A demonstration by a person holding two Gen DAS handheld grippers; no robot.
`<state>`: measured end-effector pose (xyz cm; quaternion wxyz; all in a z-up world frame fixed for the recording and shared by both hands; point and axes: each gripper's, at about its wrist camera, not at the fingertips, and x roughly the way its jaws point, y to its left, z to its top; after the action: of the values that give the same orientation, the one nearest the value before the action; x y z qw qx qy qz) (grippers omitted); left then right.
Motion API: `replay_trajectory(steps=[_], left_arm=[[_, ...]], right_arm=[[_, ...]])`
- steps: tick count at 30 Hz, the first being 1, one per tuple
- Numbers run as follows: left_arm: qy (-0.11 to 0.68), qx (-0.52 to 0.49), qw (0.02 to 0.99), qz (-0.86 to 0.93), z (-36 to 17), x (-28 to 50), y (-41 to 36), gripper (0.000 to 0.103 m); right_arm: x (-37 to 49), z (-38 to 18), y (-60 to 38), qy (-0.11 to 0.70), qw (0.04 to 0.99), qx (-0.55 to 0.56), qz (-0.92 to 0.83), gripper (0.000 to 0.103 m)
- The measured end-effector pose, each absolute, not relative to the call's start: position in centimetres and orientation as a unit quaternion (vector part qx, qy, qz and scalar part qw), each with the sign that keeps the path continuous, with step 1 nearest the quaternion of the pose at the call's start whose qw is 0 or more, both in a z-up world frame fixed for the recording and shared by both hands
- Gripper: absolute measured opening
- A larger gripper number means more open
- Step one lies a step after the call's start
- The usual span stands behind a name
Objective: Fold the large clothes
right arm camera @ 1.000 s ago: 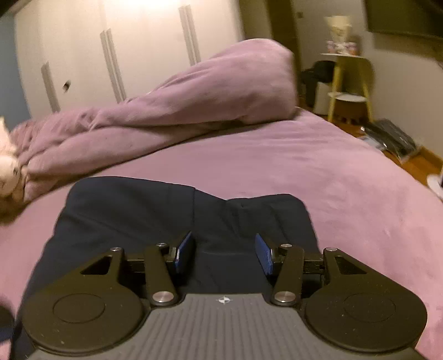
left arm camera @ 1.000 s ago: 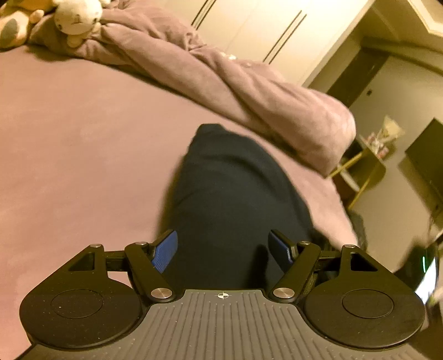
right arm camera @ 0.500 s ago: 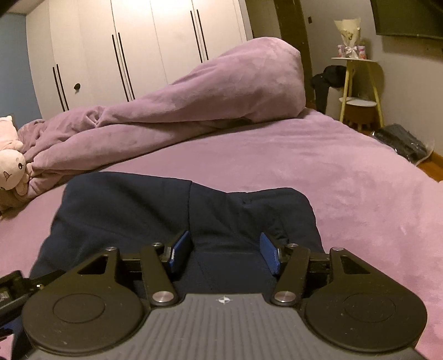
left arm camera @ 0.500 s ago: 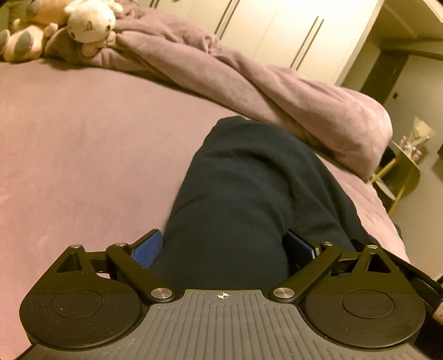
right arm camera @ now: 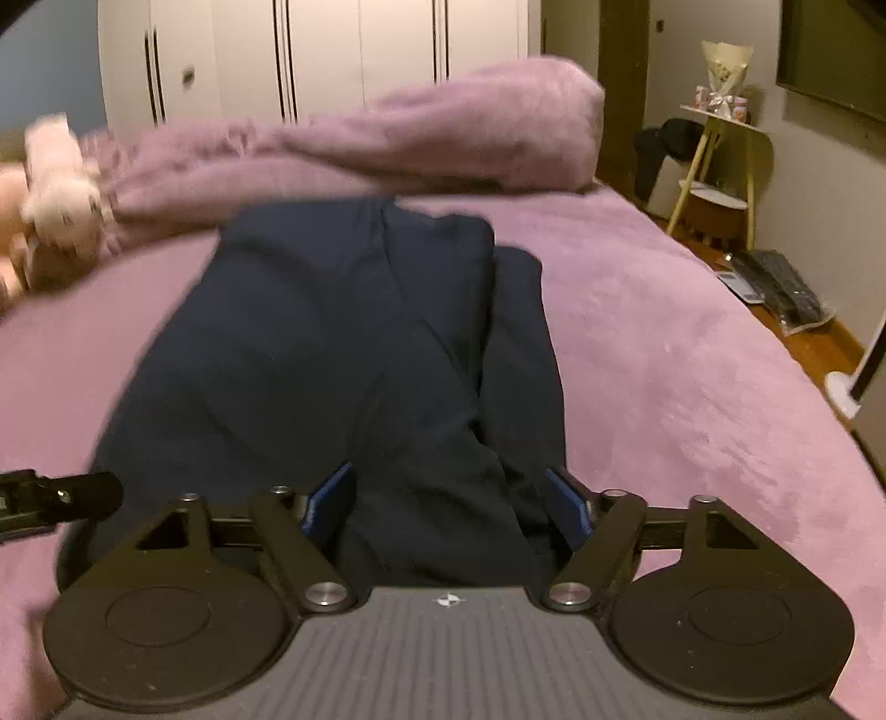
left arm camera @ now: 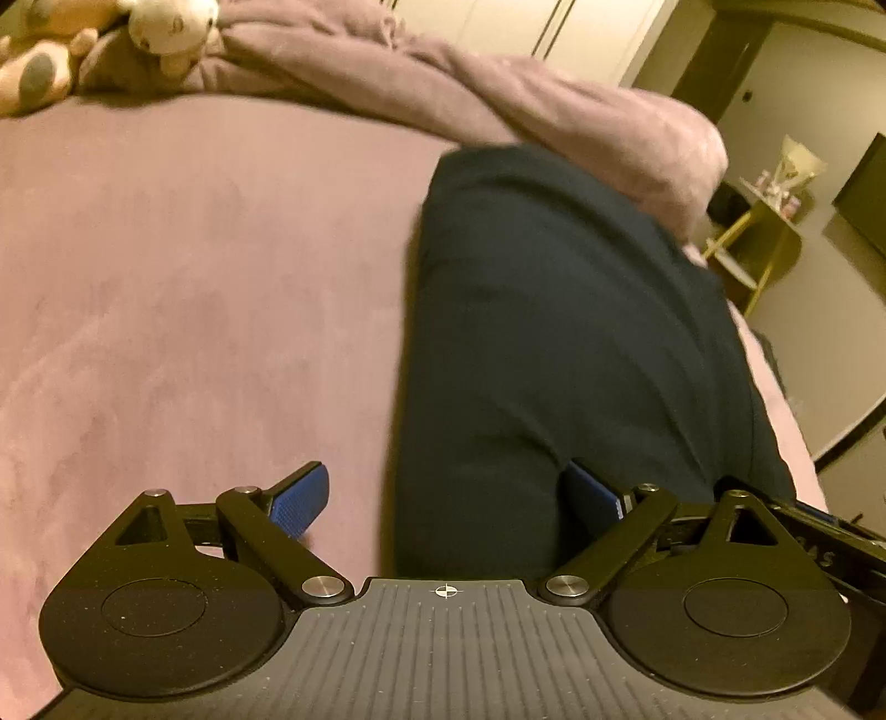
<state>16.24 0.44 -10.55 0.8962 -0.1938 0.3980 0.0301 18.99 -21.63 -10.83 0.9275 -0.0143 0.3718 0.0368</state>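
A dark navy garment [left arm camera: 565, 354] lies folded into a long strip on the pink bed sheet [left arm camera: 183, 310]. My left gripper [left arm camera: 446, 495] hovers open over its near end. The left pad is above bare sheet, the right pad above the cloth, and neither presses on it. In the right wrist view the same garment [right arm camera: 343, 343] runs away from me, with an overlapped layer along its right side. My right gripper [right arm camera: 448, 501] straddles its near end. The jaws are opening, with cloth lying between the blue pads but not pinched. The left gripper's tip [right arm camera: 55, 498] shows at the left edge.
A rumpled pink duvet [right arm camera: 443, 138] lies across the far side of the bed. Plush toys [left arm camera: 160, 27] sit at its far left corner. White wardrobe doors [right arm camera: 332, 55] stand behind. A yellow side table [right arm camera: 714, 166] and dark items on the floor [right arm camera: 786, 288] are to the right.
Both grippers have drawn back along the garment, so more of its length shows. The left one shifted left off the cloth's edge. Both sets of jaws have spread wider.
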Motion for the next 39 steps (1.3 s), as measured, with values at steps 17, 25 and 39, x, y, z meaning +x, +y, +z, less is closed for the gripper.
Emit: replay_trajectory(steps=[17, 25, 39], left_arm=[[0.440, -0.112, 0.891, 0.024, -7.6, 8.7, -1.1, 0.099], [0.472, -0.085, 0.876, 0.046, -6.2, 8.3, -2.1, 0.101], [0.476, -0.071, 0.876, 0.047, -5.1, 9.3, -2.7, 0.101]], right_arm=[[13.5, -8.2, -21.6, 0.468, 0.882, -0.049, 0.026, 0.099], [10.7, -7.3, -21.4, 0.499, 0.865, -0.035, 0.045, 0.099], [12.1, -4.6, -20.6, 0.479, 0.876, -0.037, 0.033, 0.099]])
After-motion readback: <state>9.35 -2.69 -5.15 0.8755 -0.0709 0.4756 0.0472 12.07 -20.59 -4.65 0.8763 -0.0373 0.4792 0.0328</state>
